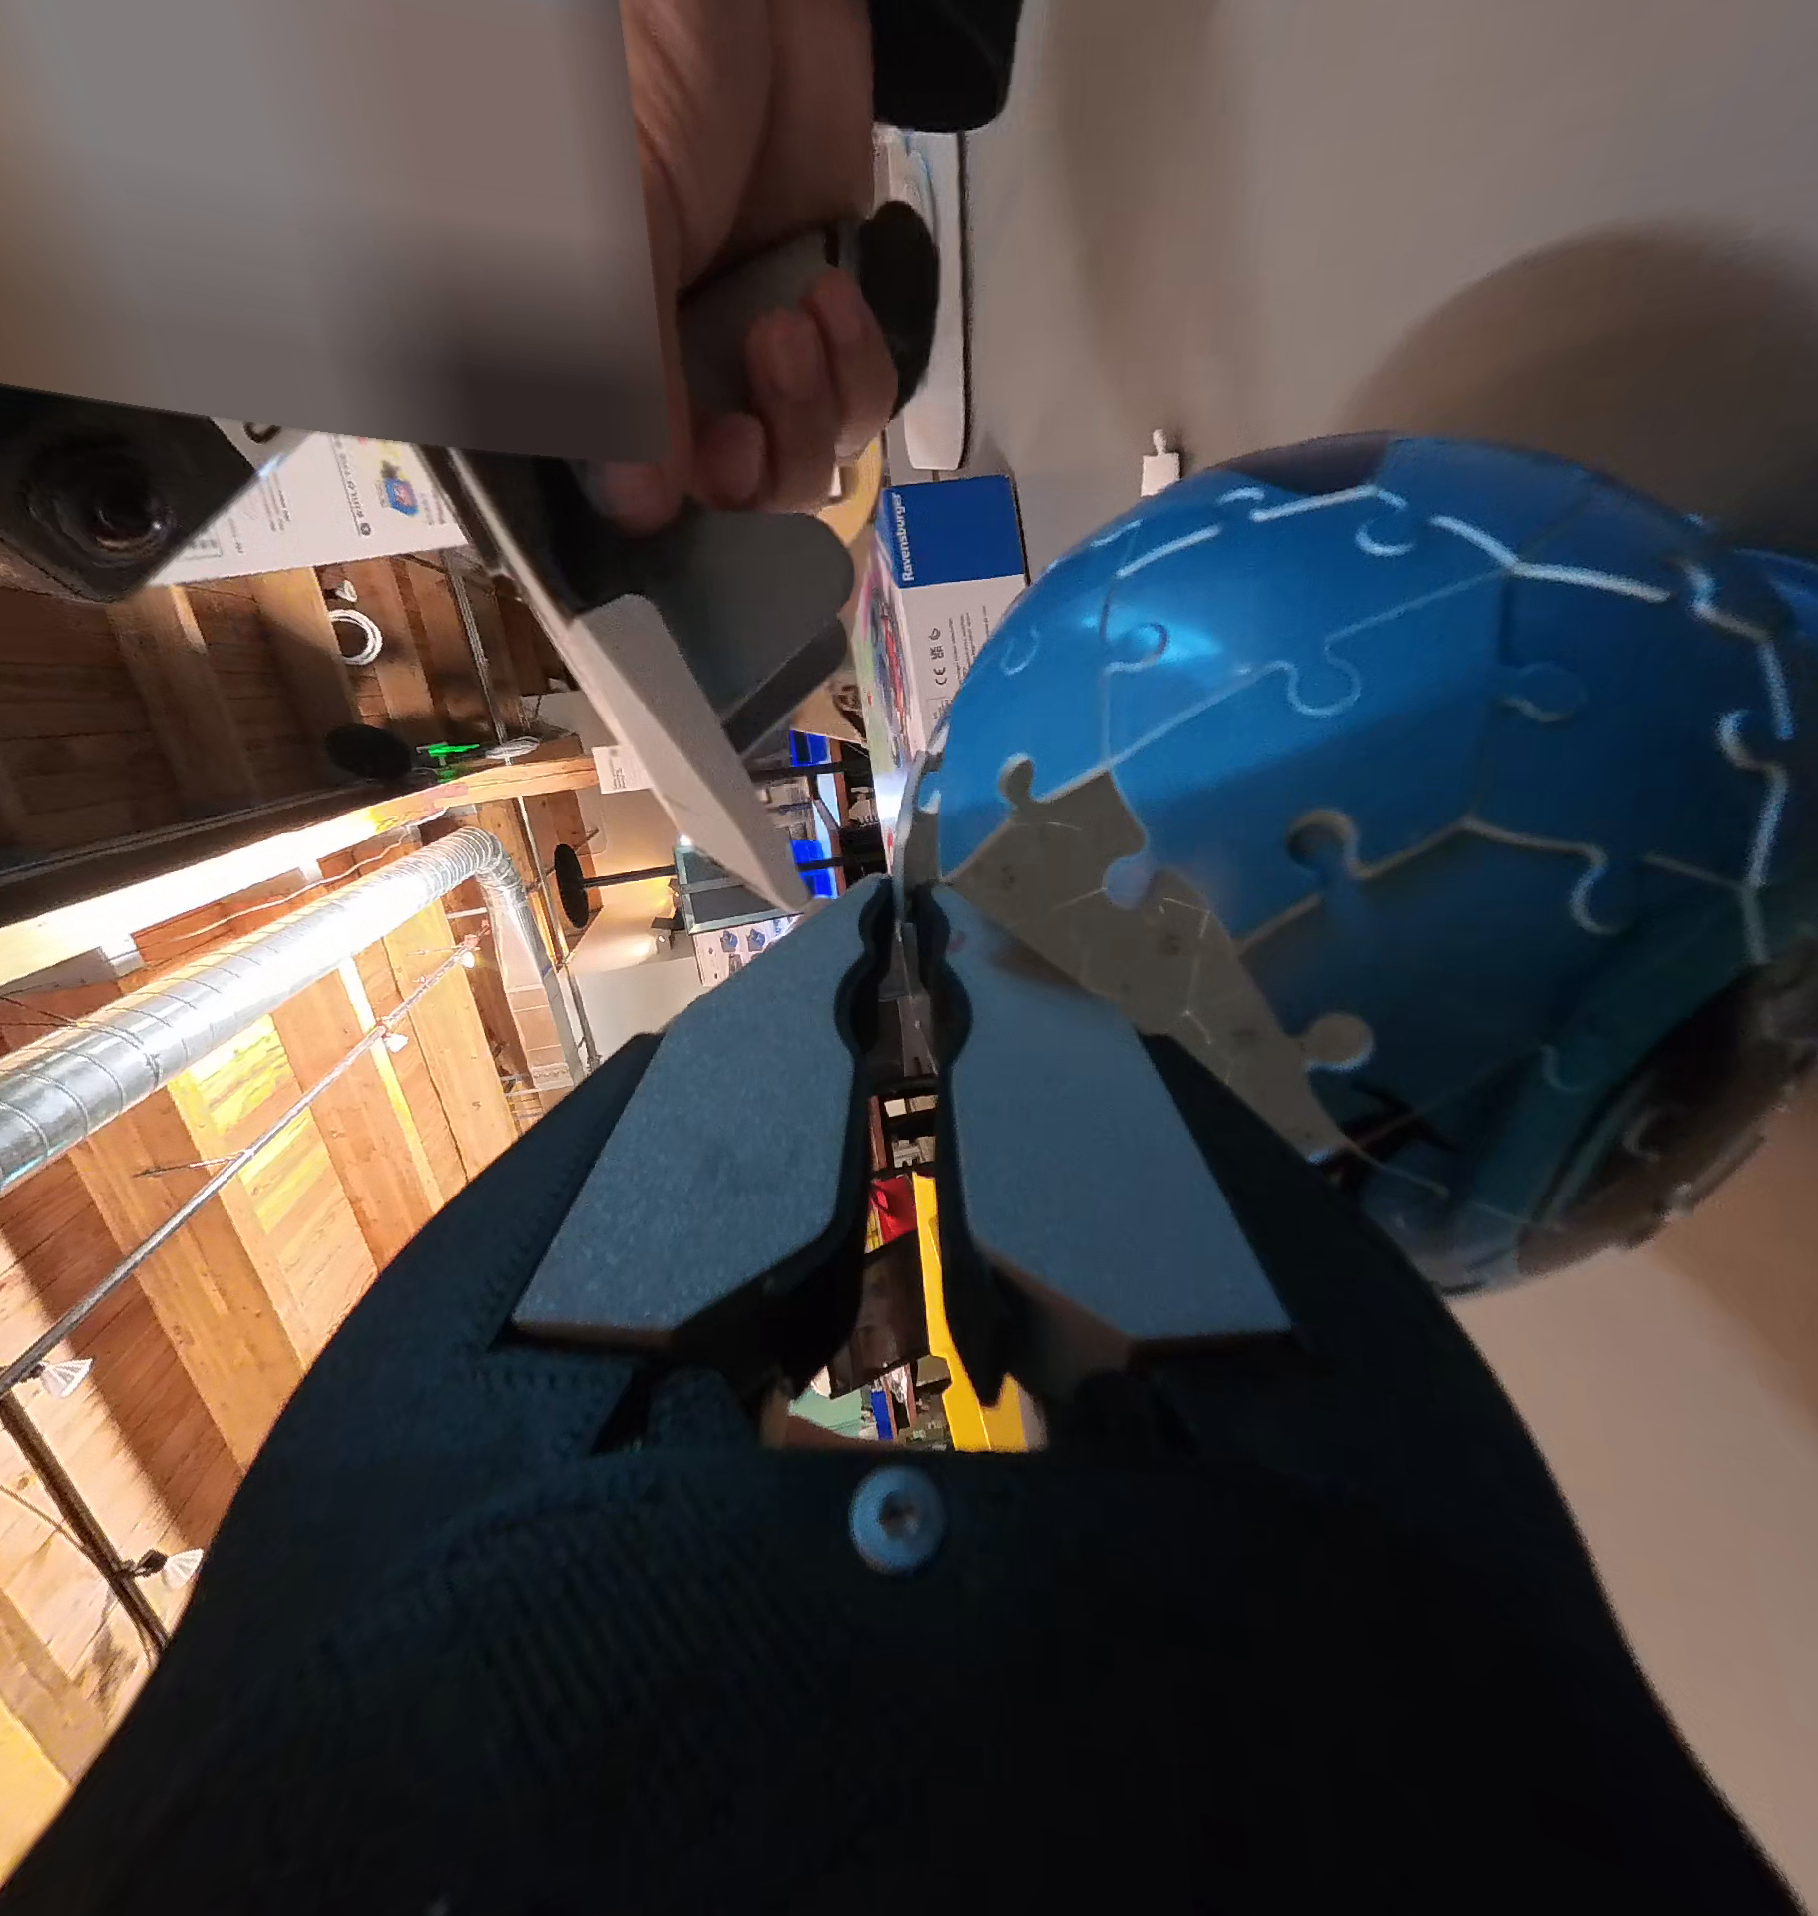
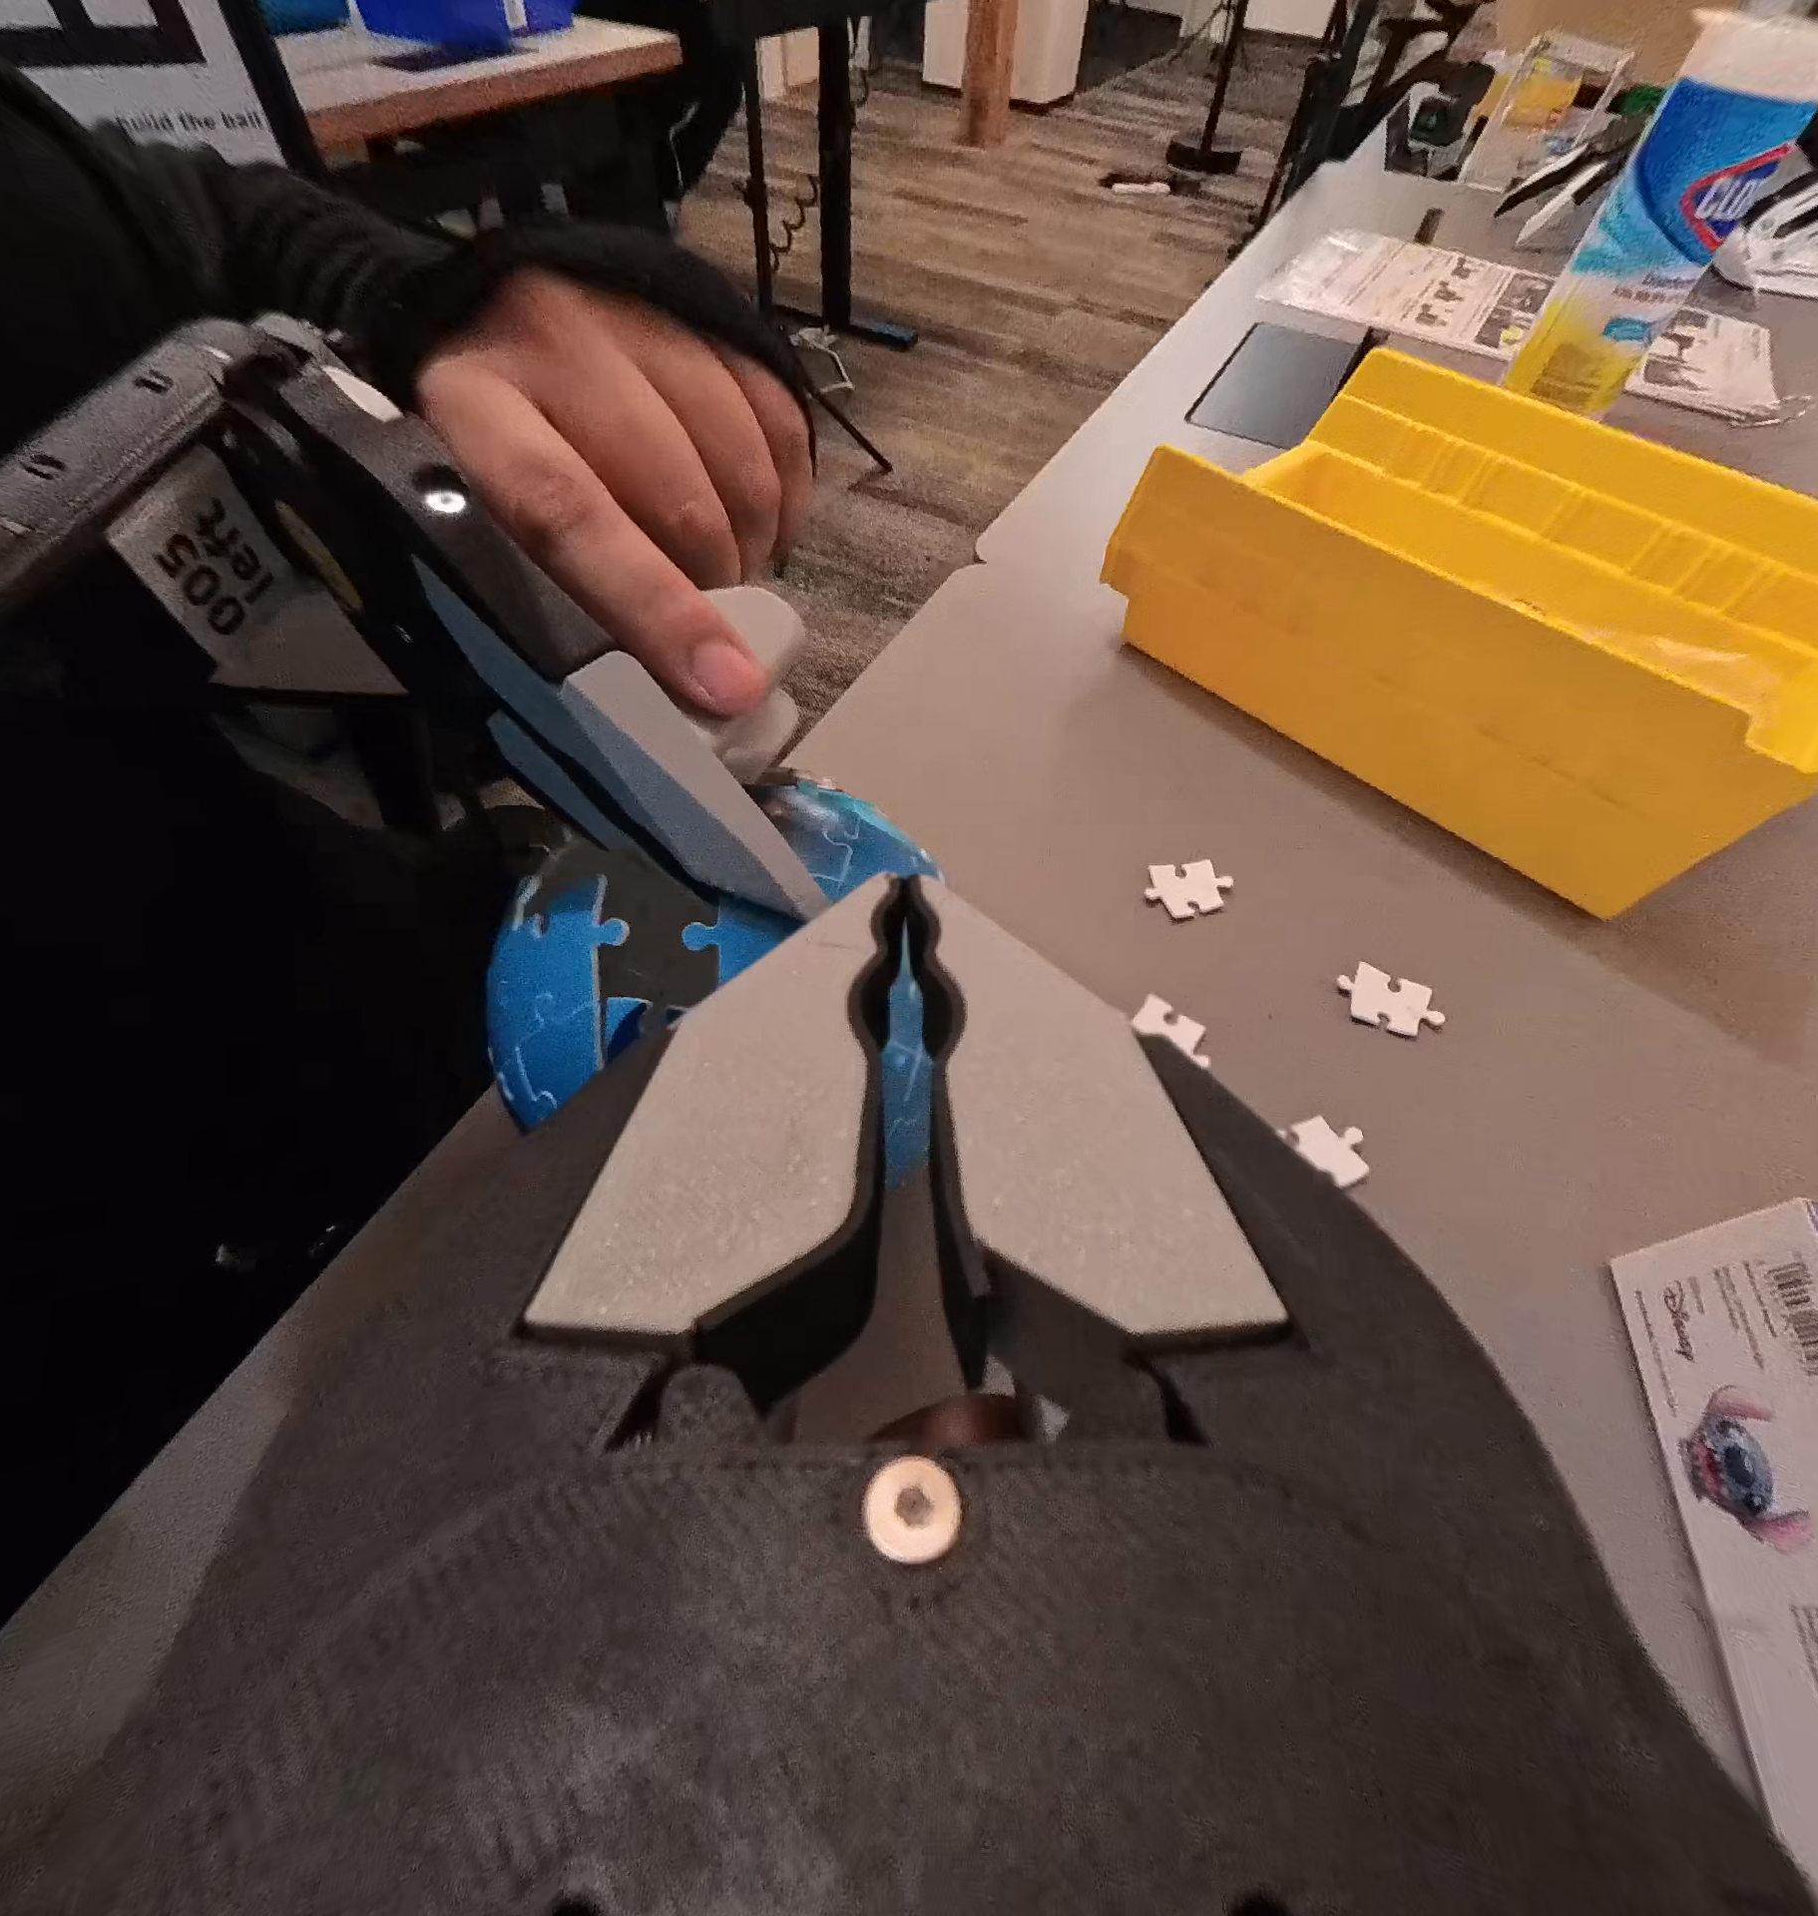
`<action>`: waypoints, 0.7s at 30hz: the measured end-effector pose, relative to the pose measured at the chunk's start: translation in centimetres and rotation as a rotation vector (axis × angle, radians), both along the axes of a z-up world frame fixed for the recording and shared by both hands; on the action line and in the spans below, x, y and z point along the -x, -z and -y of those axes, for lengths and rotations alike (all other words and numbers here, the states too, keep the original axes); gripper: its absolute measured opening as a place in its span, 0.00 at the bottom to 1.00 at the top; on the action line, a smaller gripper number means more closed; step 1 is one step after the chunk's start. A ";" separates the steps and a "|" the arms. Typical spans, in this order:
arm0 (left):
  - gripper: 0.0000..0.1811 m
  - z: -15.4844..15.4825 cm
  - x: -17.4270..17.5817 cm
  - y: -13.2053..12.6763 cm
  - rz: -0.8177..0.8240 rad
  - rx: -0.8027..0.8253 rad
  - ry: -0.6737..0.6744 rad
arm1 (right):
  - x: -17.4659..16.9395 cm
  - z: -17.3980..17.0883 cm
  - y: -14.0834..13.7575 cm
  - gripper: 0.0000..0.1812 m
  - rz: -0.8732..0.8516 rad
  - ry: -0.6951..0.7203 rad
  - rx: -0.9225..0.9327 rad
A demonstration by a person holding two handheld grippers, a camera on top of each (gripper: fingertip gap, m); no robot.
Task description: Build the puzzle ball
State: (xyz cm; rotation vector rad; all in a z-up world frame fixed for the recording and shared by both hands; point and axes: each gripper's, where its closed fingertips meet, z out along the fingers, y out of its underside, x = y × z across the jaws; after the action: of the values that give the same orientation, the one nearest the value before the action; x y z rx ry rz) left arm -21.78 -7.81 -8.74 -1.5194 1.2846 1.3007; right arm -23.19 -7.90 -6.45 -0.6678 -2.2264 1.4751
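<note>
The blue puzzle ball (image 1: 1402, 788) is partly built, with an opening that shows the grey backs of its pieces (image 1: 1102, 912). In the right wrist view the ball (image 2: 563, 985) sits at the table's near-left edge, mostly behind my fingers. My left gripper (image 1: 900, 912) is shut on the thin rim of the ball at the opening. It enters the right wrist view from the left (image 2: 796, 897), held by a hand. My right gripper (image 2: 910, 892) is shut, with nothing visible between its tips, which rest next to the left gripper's tips on the ball. It also shows in the left wrist view (image 1: 786, 881).
Several loose white pieces (image 2: 1390, 1001) lie face down on the grey table (image 2: 1091, 747) to the right of the ball. A yellow bin (image 2: 1454, 664) stands behind them. A printed box (image 2: 1765, 1503) lies at the right. A wipes canister (image 2: 1662, 207) stands far back. My left and right fingertips are right by each other.
</note>
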 end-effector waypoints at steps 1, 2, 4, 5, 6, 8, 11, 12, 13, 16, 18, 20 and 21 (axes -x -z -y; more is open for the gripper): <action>0.00 0.0 0.0 0.0 0.002 -0.001 0.000 | 0.0 -0.1 -0.2 0.00 -0.007 0.006 0.007; 0.00 0.0 0.0 0.0 0.002 -0.001 0.000 | 0.2 -0.1 -0.3 0.00 -0.020 0.016 0.005; 0.01 0.0 0.0 0.0 -0.001 0.000 0.000 | 0.0 0.2 0.7 0.00 0.009 -0.003 -0.025; 0.01 0.0 0.0 0.0 -0.002 0.000 0.000 | -0.3 0.5 1.7 0.00 0.053 -0.028 -0.050; 0.01 0.0 0.1 0.0 -0.002 0.004 -0.004 | -0.6 0.8 2.3 0.00 0.078 -0.047 -0.059; 0.01 0.1 0.1 0.0 -0.008 0.000 -0.001 | 0.0 0.2 1.8 0.00 0.047 -0.006 -0.067; 0.01 0.1 0.0 0.0 -0.009 -0.004 -0.001 | 0.3 -0.4 -0.4 0.00 -0.037 0.027 -0.004; 0.01 0.1 0.1 0.0 -0.008 -0.004 0.000 | 0.2 -0.4 -0.7 0.00 -0.031 0.020 0.010; 0.00 0.0 0.1 0.0 -0.008 -0.005 0.000 | 0.2 -0.4 -0.7 0.00 -0.030 0.023 0.006; 0.01 0.0 0.1 0.0 -0.013 -0.003 -0.001 | 0.1 -0.2 0.1 0.00 -0.026 0.013 -0.033; 0.01 0.0 0.1 0.0 -0.016 -0.004 -0.001 | -0.4 0.2 0.7 0.00 0.003 -0.023 -0.055; 0.01 0.0 0.0 0.0 -0.028 -0.006 0.001 | -0.9 0.3 1.1 0.00 0.021 -0.045 -0.085; 0.01 0.0 0.0 0.0 -0.037 -0.008 0.004 | -1.2 0.2 1.1 0.00 0.021 -0.055 -0.094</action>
State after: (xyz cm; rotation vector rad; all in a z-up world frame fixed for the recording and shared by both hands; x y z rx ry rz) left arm -21.82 -7.85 -8.70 -1.4927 1.3035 1.3358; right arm -21.99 -8.13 -7.53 -0.5994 -2.3320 1.3853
